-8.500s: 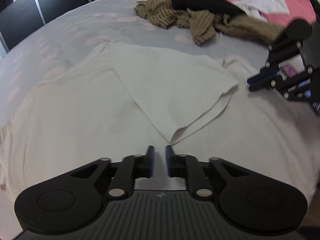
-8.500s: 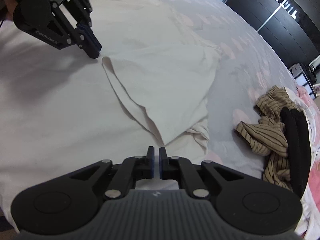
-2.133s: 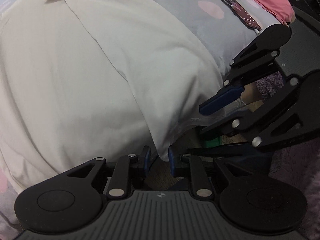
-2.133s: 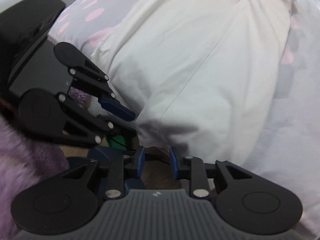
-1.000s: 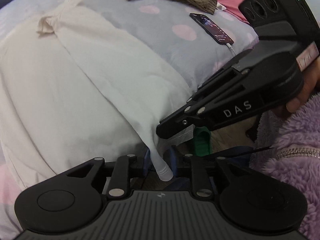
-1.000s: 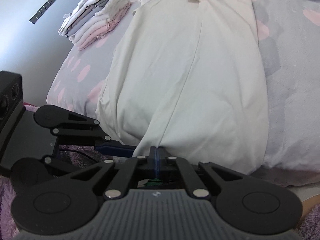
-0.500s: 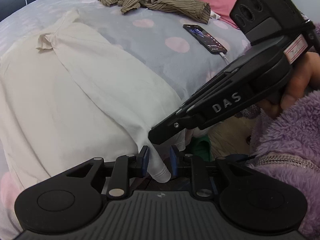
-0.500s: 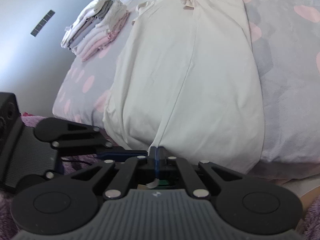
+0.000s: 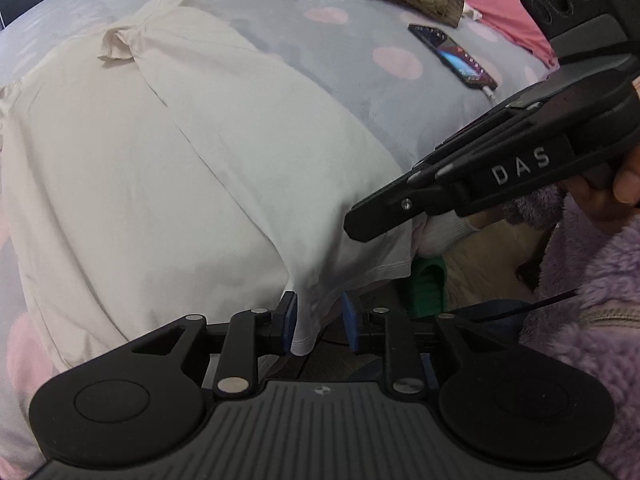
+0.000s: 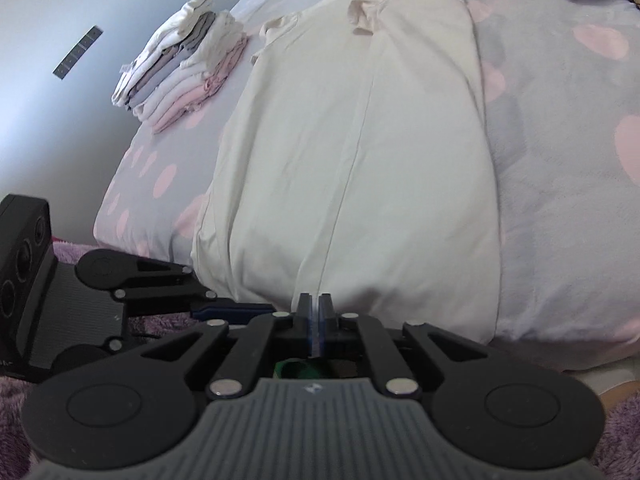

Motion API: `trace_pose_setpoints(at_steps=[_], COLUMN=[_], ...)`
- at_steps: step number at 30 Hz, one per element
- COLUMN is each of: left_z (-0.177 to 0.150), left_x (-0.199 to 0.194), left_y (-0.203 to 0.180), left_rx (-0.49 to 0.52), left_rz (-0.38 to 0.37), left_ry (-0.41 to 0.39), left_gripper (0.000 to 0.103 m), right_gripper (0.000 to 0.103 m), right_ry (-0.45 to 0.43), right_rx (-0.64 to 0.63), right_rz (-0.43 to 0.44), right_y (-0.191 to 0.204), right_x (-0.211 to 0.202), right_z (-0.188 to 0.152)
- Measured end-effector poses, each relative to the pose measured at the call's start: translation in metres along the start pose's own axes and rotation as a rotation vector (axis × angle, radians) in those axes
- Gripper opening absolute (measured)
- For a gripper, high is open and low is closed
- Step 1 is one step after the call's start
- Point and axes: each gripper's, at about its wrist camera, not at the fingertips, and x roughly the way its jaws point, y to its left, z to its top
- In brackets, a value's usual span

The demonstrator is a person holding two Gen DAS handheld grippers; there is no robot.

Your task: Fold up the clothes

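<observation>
Shirt [image 9: 208, 168] draped over the bed [image 9: 360, 64] edge: both grippers, left [image 9: 318, 322] and right [image 10: 316, 322], opening (hem between each) to let go.

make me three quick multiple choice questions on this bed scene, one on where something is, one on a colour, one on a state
1. Where does the phone lie?
A. on the spotted bedcover, beside the cream shirt
B. on top of the folded stack
C. on the floor

2. What colour are the spots on the bedcover?
A. green
B. pink
C. black

3. How does the cream shirt lie?
A. crumpled in a ball
B. hung on a hanger
C. spread along the bed with its sides folded in, hem at the bed's edge

Answers:
1 A: the phone rests on bare bedcover, apart from the shirt.
2 B: pink dots show on the grey-lilac cover in both views.
3 C: a long fold line runs down the shirt, and its hem hangs between the pads of the left gripper, whose jaws are opening.
</observation>
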Motion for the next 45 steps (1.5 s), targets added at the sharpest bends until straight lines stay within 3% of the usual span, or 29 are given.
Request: trace_pose_setpoints(at_steps=[1, 3, 5, 6, 12, 14, 18, 19, 22, 24, 27, 37, 42, 45], left_z=[0.0, 0.002, 0.003, 0.002, 0.0, 0.0, 0.0, 0.0, -0.001, -0.002, -0.002, 0.001, 0.004, 0.006], left_x=[0.003, 0.013, 0.024, 0.027, 0.026, 0.028, 0.027, 0.024, 0.007, -0.008, -0.022, -0.001, 0.009, 0.007], left_y=[0.0, 0.0, 0.005, 0.009, 0.025, 0.025, 0.027, 0.027, 0.019, 0.009, -0.007, -0.017, -0.014, -0.006], left_rx=[0.012, 0.025, 0.021, 0.007, -0.056, -0.057, -0.077, -0.086, -0.077, -0.048, 0.015, 0.053, 0.059, 0.022], left_rz=[0.009, 0.03, 0.031, 0.027, -0.015, -0.008, -0.001, -0.003, 0.006, 0.008, -0.014, 0.118, 0.135, 0.101], left_ry=[0.004, 0.025, 0.053, 0.066, 0.069, 0.075, 0.073, 0.068, 0.027, -0.018, -0.069, -0.031, -0.033, -0.036], left_gripper=[0.023, 0.023, 0.018, 0.005, 0.0, 0.0, 0.0, 0.001, 0.004, 0.014, 0.014, 0.016, 0.016, 0.003], right_gripper=[0.016, 0.023, 0.023, 0.024, 0.031, 0.03, 0.005, 0.004, 0.003, 0.003, 0.003, 0.003, 0.003, 0.004], right_ry=[0.012, 0.034, 0.052, 0.06, 0.046, 0.042, 0.047, 0.043, 0.029, 0.015, -0.013, -0.031, -0.03, -0.03], right_rx=[-0.011, -0.02, 0.012, 0.037, 0.123, 0.139, 0.145, 0.146, 0.143, 0.16, 0.191, 0.233, 0.239, 0.235], right_rz=[-0.015, -0.046, -0.041, -0.025, 0.022, 0.011, -0.005, -0.003, -0.002, 0.022, 0.067, 0.103, 0.119, 0.128], right_y=[0.001, 0.0, -0.005, -0.008, -0.013, -0.014, -0.016, -0.016, -0.015, -0.015, -0.016, -0.017, -0.019, -0.02], right_x=[0.004, 0.013, 0.021, 0.025, 0.039, 0.048, 0.058, 0.056, 0.048, 0.041, 0.03, 0.026, 0.024, 0.022], right_z=[-0.001, -0.001, -0.001, -0.002, 0.0, 0.002, 0.003, 0.003, 0.002, 0.002, 0.003, 0.005, 0.005, 0.005])
